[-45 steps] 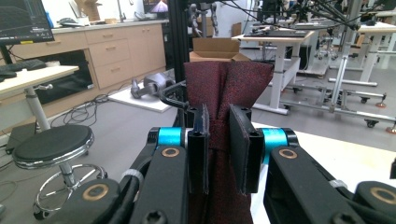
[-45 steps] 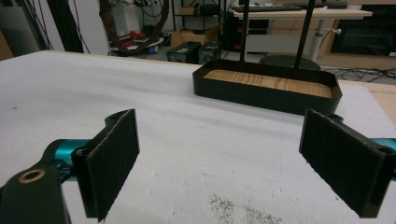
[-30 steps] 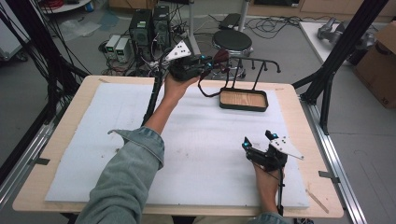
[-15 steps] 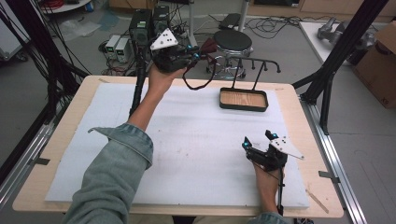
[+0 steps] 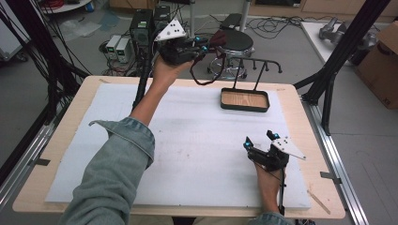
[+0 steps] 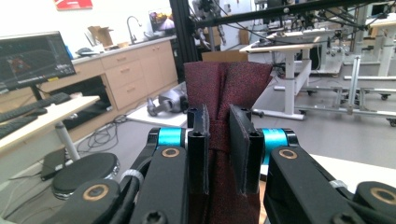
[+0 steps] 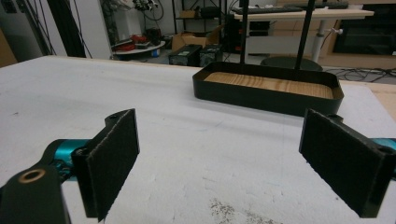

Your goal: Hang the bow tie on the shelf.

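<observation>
My left gripper (image 5: pixel 199 46) is raised above the table's far edge, shut on a dark red fabric (image 5: pixel 219 38). In the left gripper view the fabric (image 6: pixel 224 86) is pinched between the pads and fans out beyond my left gripper (image 6: pixel 218 140). A thin dark loop (image 5: pixel 206 77) hangs under that hand. A black tray with a wooden floor (image 5: pixel 223 100) stands at the far right of the mat, with a black rail stand (image 5: pixel 257 63) rising from it. My right gripper (image 5: pixel 259 139) rests near the front right, open and holding nothing. From my right gripper (image 7: pixel 229 163), the tray (image 7: pixel 266 100) lies straight ahead.
A white mat (image 5: pixel 187 140) covers most of the wooden table. Behind the table are a black stool (image 5: pixel 232 42) and electronics boxes (image 5: pixel 119 47) on the floor. Black frame posts (image 5: pixel 328 70) flank the table, and a cardboard box (image 5: pixel 382 65) sits at the right.
My left hand has lifted the red fabric higher and a little to the left, away from the rail stand. The right gripper has stayed where it was.
</observation>
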